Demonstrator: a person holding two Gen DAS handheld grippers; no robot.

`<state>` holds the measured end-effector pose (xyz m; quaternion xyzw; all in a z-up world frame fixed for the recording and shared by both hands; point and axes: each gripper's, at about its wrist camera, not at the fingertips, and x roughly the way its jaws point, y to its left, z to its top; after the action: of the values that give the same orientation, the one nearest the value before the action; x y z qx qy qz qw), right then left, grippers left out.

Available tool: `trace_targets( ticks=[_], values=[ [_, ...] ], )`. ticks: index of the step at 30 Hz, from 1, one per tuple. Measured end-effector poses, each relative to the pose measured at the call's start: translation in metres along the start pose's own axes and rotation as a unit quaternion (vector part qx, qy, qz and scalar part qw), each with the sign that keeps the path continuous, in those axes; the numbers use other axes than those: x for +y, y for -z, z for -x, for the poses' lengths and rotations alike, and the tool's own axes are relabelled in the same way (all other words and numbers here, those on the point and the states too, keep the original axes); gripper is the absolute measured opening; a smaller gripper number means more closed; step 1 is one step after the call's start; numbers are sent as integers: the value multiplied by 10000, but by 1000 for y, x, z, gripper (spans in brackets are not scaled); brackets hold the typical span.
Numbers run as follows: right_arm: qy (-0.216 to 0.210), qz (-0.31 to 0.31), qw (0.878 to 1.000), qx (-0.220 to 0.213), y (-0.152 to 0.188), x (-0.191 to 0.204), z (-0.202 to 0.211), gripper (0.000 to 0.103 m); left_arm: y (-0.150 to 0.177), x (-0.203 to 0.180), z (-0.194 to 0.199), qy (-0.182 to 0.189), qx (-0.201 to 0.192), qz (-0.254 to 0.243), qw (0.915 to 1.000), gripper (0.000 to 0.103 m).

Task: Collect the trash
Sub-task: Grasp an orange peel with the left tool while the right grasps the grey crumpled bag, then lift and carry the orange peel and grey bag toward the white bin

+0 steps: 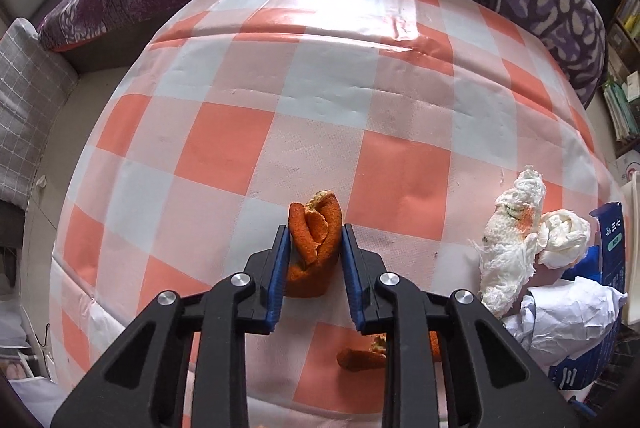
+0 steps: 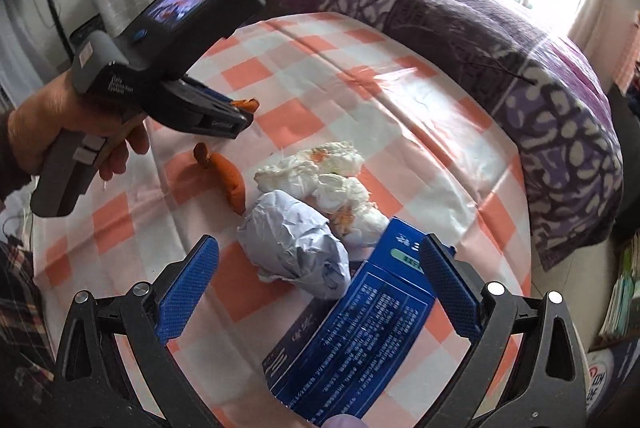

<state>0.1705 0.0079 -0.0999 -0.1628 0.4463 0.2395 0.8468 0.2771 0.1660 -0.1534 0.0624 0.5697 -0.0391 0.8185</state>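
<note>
At lower centre of the left wrist view, the left gripper pinches a curled orange peel piece between its blue pads, above the orange-and-white checked tablecloth. The right gripper gapes wide around a blue printed cardboard box, beside crumpled white paper and stained white tissues at mid-frame.

Your left claw has matt black plastic arms with shiny metal rivets, and its blue pads are ribbed and rubbery against the rough, pitted orange peel. The counter wears a glossy, creased plastic cloth that throws glare. Beside you lie soft, fibrous tissue wads, a crumpled ball of matt paper and a smooth, slightly shiny printed cardboard box. The bedspread looks like plush woven cloth.
</note>
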Motion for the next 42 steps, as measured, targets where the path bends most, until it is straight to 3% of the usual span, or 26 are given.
trace_targets(
  ticks=[7,10,12,15,21,27,35,42],
  values=[
    [-95,491,9977,454,-3,22,-26,93,5,19,16,201,-87,453,9987,23],
    [-88,637,9959,635,-1,31,-35,78,7,27,32,261,-222,716,9968,23],
    [-98,649,9942,847,1,34,-43,50,8,32,43,297,-309,896,9951,23],
    [-82,503,9951,851,0,34,-47,46,13,38,57,313,-439,1181,9915,23],
    [-280,-260,9989,257,-16,22,-27,43,25,42,85,340,-782,1498,9850,23],
    [-262,-895,9944,-497,-34,7,3,43,29,35,113,349,-1214,1648,9782,23],
    [66,-1522,9798,-1296,-40,-8,40,44,31,13,148,51,-1844,1656,9688,23],
    [419,-2085,9636,-1618,-35,-32,58,44,35,-13,166,-296,-2273,1507,9616,23]
  ],
)
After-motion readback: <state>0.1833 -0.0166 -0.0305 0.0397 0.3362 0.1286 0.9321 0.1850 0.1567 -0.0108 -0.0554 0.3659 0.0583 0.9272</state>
